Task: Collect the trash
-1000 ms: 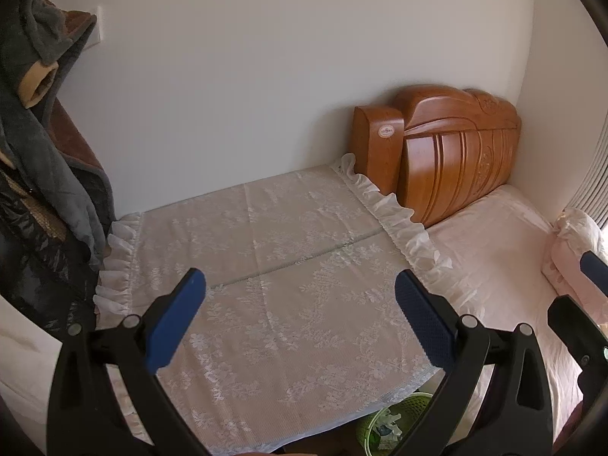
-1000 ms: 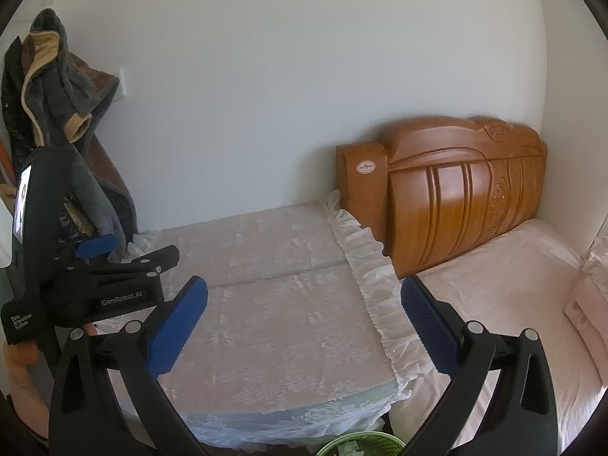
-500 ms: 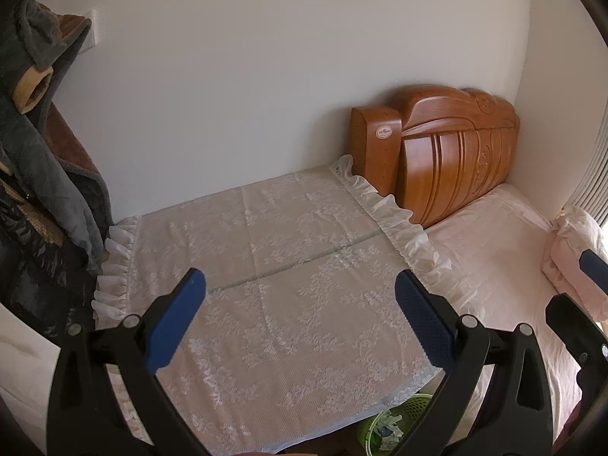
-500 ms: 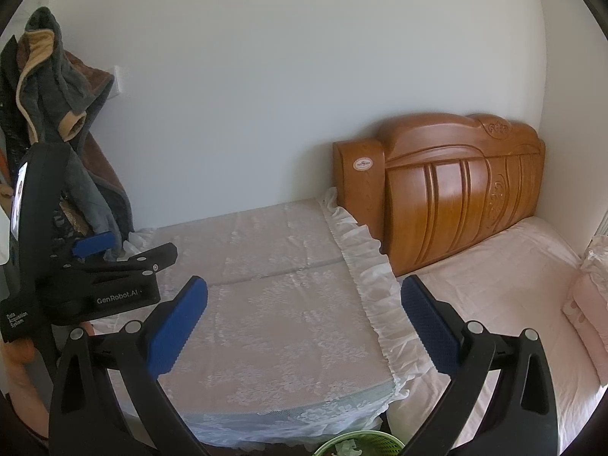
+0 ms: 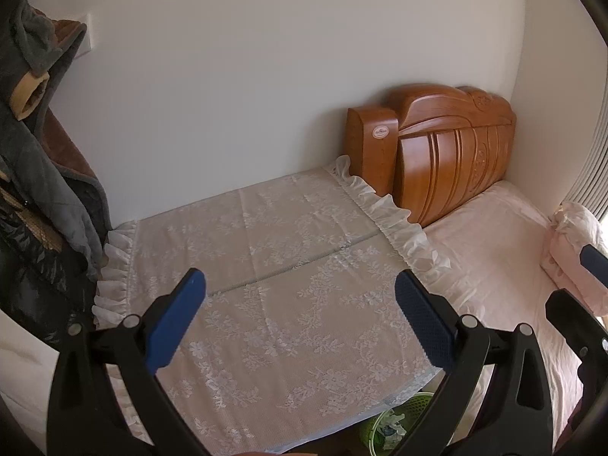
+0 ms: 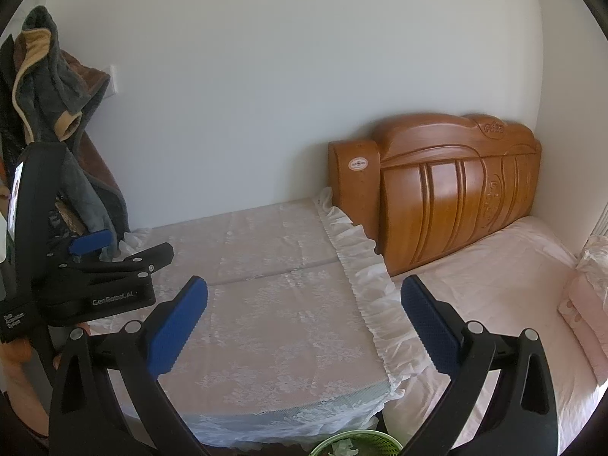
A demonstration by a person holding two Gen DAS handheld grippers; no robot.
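Observation:
A green mesh waste basket with crumpled white trash inside stands on the floor below the table's front edge; its rim also shows at the bottom of the right wrist view. My left gripper hovers open over the lace-covered table, nothing between its blue pads. My right gripper is open too, above the same table. The left gripper appears at the left of the right wrist view. No loose trash shows on the table.
A wooden headboard and a bed with a pink sheet lie to the right, a pink pillow at its far side. Dark clothes hang at the left. A white wall stands behind.
Both views have shifted only slightly; a little more of the green basket shows at the bottom. Both grippers have stayed open and empty.

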